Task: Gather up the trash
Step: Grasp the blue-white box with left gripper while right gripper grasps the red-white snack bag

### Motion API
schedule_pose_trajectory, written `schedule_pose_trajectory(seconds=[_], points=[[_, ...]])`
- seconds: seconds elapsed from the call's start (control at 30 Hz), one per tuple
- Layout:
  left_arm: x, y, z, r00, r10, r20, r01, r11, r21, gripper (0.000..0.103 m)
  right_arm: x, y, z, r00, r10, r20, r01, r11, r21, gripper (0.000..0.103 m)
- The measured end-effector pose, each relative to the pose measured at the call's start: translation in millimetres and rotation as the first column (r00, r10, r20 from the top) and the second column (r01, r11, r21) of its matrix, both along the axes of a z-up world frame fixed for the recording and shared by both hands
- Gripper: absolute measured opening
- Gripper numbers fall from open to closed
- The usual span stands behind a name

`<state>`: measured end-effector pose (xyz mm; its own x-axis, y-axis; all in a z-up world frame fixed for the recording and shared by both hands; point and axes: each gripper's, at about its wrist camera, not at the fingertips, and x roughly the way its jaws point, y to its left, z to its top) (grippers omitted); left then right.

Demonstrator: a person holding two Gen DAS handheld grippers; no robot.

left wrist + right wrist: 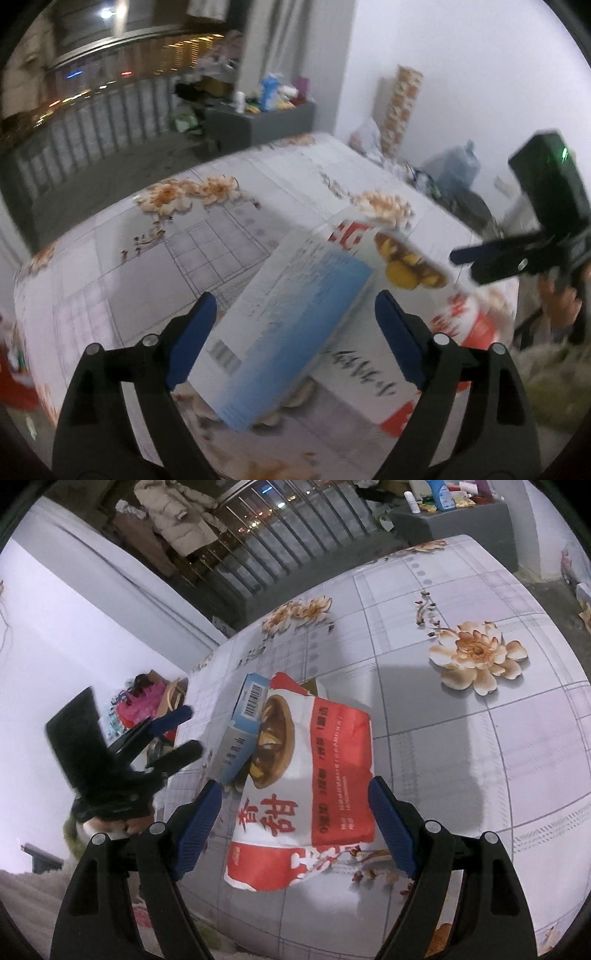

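Observation:
A blue and white carton [284,332] lies on a red and white paper food bag [424,291] on a table with a flowered cloth [221,236]. My left gripper [295,332] is open, its blue pads on either side of the carton, not touching it. In the right wrist view the carton [242,731] rests on the bag's [325,794] far left end. My right gripper [295,827] is open and straddles the bag's near end. Each gripper shows in the other's view: the right one [480,258] and the left one [181,731].
A grey cabinet [266,118] with bottles and clutter stands beyond the table's far edge. A water jug and bags [454,170] sit by the wall at right. A balcony railing [273,546] and hanging coats [177,520] are behind. Colourful bags [147,701] lie on the floor.

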<state>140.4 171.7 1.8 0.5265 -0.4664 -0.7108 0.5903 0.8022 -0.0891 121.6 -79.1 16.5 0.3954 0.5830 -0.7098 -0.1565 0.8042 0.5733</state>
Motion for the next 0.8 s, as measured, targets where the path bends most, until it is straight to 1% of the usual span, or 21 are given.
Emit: schedule_pose_trajectory(seconds=[0.03,0.13,0.23,0.37,0.53,0.7,0.8], points=[[6.0,0.9,-4.2,1.000,-0.022,-0.012,0.023,1.000,0.007,0.083,2.3,2.7,-0.6,1.000,0.000,-0.002,0.000,1.000,-0.003,0.079],[21.7,3.9,-15.8,0.993,-0.095,-0.065,0.095,0.995,-0.008,0.083,4.6,10.0,-1.3,1.000,0.012,-0.016,-0.012,1.000,-0.010,0.079],[31.8,6.3,-24.4,0.981,-0.163,-0.102,0.160,0.986,-0.042,0.083,8.5,19.5,-3.8,0.999,0.032,-0.032,-0.033,0.999,-0.025,0.079],[42.0,8.0,-30.9,0.967,-0.218,-0.134,0.207,0.974,-0.090,0.083,12.8,32.6,-8.3,0.997,0.067,-0.049,-0.070,0.996,-0.063,0.079],[44.6,5.2,-32.5,0.952,-0.266,-0.150,0.251,0.961,-0.113,0.083,16.0,38.6,-12.4,0.995,0.078,-0.065,-0.083,0.993,-0.086,0.079],[42.4,0.8,-34.9,0.936,-0.320,-0.149,0.306,0.946,-0.108,0.083,16.1,39.2,-12.1,0.996,0.064,-0.066,-0.071,0.991,-0.112,0.079],[43.6,1.6,-35.9,0.931,-0.330,-0.157,0.313,0.941,-0.127,0.084,15.9,37.4,-13.1,0.996,0.045,-0.072,-0.054,0.991,-0.122,0.072]])
